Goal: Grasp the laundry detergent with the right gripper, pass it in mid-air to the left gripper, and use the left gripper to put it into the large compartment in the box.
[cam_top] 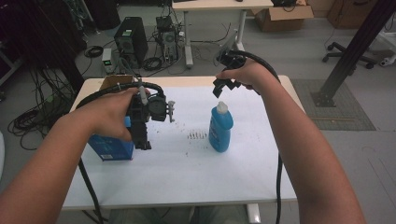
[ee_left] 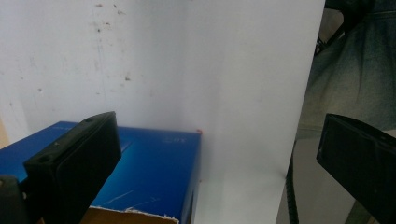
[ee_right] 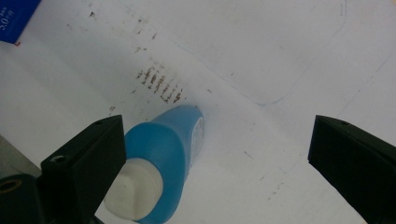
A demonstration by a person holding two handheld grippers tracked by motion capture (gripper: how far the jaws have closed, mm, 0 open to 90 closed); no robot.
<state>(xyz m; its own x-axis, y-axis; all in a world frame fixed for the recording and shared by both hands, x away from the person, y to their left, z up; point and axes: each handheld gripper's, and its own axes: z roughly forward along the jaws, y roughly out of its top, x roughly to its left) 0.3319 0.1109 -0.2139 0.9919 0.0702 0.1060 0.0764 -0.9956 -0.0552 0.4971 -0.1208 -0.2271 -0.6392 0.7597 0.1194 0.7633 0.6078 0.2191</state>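
Note:
A blue bottle [cam_top: 220, 129] with a white cap [cam_top: 222, 107] stands upright at the middle of the white table [cam_top: 187, 172]. My right gripper [cam_top: 224, 87] hovers above and just behind it, open and empty. From the right gripper view the bottle [ee_right: 170, 149] and its cap [ee_right: 135, 189] sit low beside the left jaw, with the gripper [ee_right: 217, 126] open wide. A blue box [cam_top: 112, 148] lies at the table's left. My left gripper [cam_top: 142, 140] points down over its right end, open. In the left gripper view the box [ee_left: 154, 172] lies under the left jaw of that gripper [ee_left: 219, 126].
Brown marks [cam_top: 197, 136] stain the table left of the bottle. A cardboard box [cam_top: 114, 81] stands at the table's back left corner. Computer towers [cam_top: 131, 39], cables and a desk [cam_top: 219, 7] stand on the floor behind. A black post [cam_top: 355, 46] rises at the right.

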